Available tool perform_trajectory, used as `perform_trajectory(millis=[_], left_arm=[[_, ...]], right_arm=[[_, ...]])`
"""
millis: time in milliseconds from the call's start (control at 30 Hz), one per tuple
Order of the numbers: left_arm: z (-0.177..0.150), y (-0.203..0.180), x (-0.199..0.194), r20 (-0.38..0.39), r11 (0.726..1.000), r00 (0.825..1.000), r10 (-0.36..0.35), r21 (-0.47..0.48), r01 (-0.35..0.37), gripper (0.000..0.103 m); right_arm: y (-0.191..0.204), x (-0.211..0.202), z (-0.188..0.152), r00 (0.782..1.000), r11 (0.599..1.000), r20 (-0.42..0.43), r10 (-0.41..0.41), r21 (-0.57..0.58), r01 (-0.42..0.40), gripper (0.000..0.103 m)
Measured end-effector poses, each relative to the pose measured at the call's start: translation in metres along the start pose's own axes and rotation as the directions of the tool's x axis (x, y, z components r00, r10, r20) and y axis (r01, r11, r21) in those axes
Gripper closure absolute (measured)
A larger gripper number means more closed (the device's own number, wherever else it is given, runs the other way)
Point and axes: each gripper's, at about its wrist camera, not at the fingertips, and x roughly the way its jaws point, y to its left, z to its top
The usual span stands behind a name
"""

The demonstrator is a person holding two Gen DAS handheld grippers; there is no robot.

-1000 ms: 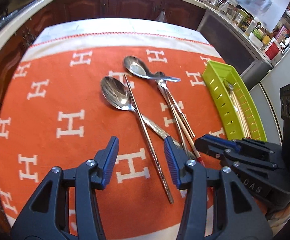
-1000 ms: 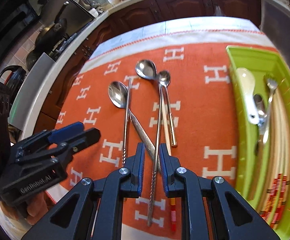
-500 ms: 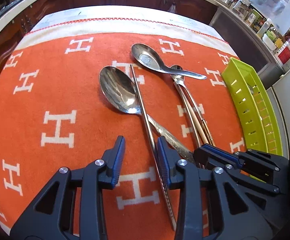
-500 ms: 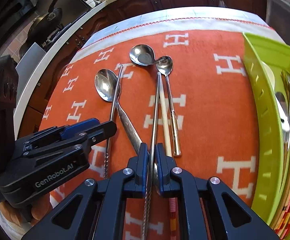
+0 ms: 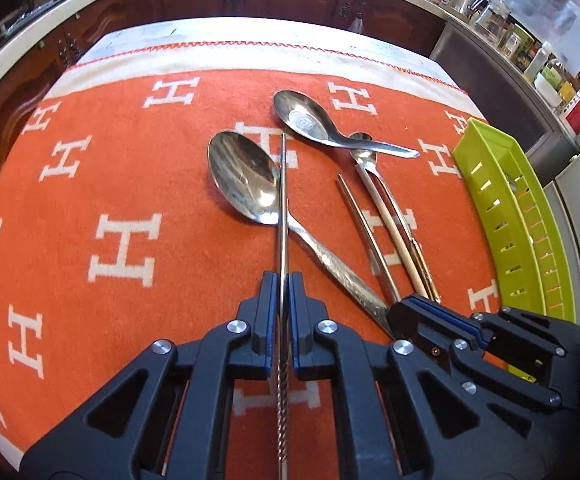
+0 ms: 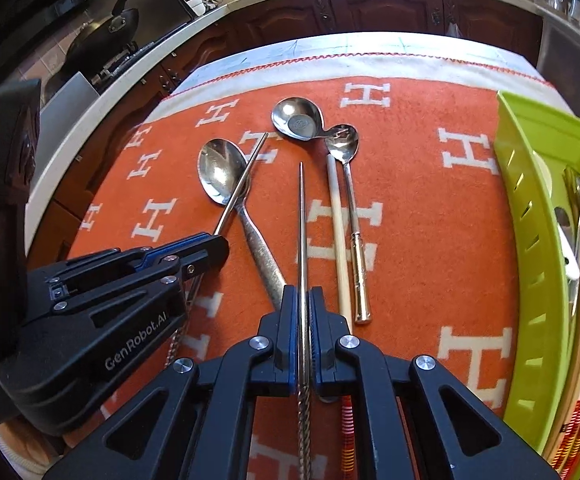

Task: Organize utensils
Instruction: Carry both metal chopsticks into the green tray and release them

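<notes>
Two metal chopsticks lie among spoons on the orange cloth. My left gripper has its jaws closing tight on one metal chopstick, pads pressed to its shaft, beside the large spoon. In the right wrist view my right gripper is closing on the other metal chopstick, which runs straight between its pads. The two grippers stand side by side, the left gripper just left of the right one. A round soup spoon, a small spoon and a cream chopstick lie loose.
A green slotted tray stands along the cloth's right side, holding a fork, a white spoon and several chopsticks. Dark cabinets and a counter ring the table; a pan sits on the stove at far left.
Both grippers came down to the cloth. The left jaws went from wide apart to shut on a metal chopstick, and the right jaws narrowed onto the other one.
</notes>
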Motion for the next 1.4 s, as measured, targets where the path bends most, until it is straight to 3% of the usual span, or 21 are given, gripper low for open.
perform_trajectory(millis=[433, 700, 833, 1067, 1233, 1400], left_arm=[[-0.023, -0.011, -0.042, -0.011, 0.997, 0.997, -0.071, -0.01, 0.071, 0.1], [-0.025, -0.057, -0.081, 0.002, 0.989, 0.992, -0.123, 0.077, 0.122, 0.1], [-0.017, -0.095, -0.087, -0.018, 0.978, 0.987, -0.159, 0.135, 0.16, 0.1], [0.009, -0.166, -0.079, -0.066, 0.955, 0.968, -0.243, 0.158, 0.251, 0.1], [0.015, -0.206, -0.053, -0.128, 0.945, 0.952, -0.278, 0.138, 0.295, 0.1], [0.014, -0.226, -0.026, -0.156, 0.95, 0.951, -0.266, 0.125, 0.286, 0.1]], right_arm=[[-0.006, -0.045, -0.02, 0.992, 0.99, 0.046, 0.118, 0.075, -0.121, 0.098], [-0.036, -0.103, -0.032, 0.984, 0.976, 0.116, 0.132, 0.158, -0.15, 0.098], [-0.062, -0.139, -0.031, 0.983, 0.973, 0.168, 0.076, 0.201, -0.11, 0.098], [-0.127, -0.18, -0.023, 0.975, 0.955, 0.19, -0.112, 0.292, 0.053, 0.098], [-0.162, -0.176, -0.014, 0.971, 0.941, 0.144, -0.193, 0.308, 0.141, 0.098], [-0.187, -0.155, -0.007, 0.973, 0.937, 0.092, -0.211, 0.303, 0.175, 0.098]])
